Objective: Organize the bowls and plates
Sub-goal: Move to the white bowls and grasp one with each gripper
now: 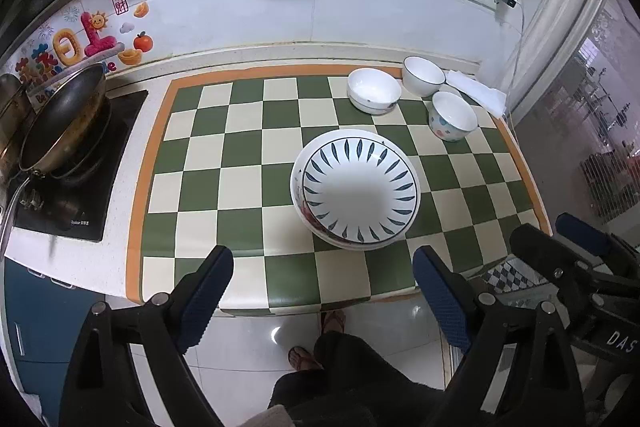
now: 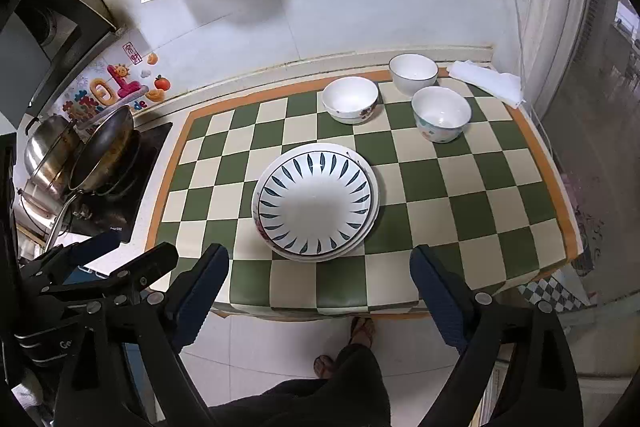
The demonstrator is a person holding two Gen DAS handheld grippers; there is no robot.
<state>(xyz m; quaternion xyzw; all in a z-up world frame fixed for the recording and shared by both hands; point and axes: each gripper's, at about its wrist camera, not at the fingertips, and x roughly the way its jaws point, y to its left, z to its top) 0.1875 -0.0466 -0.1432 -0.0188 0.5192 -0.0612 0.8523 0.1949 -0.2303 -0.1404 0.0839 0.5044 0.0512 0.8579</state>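
So, quick status, L to R: wok [image 1: 64, 119] on the stove far left, plate stack [image 1: 355, 189] mid-mat, three bowls [image 1: 374, 90] at the back right, well apart from it. My left gripper [image 1: 323, 291] and right gripper [image 2: 320, 287] both gape wide w/ nothing in them, hanging over the counter's front edge. Next up imo: the bowls, ahead and to the right, so right hand's nearer. Right cam shows the steel pot [image 2: 50, 151] whole; left cam clips it.

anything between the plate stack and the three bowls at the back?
No. Only bare checkered mat separates the plate stack from the bowls; the floral-rimmed bowl sits nearest. Both wrist views show it.
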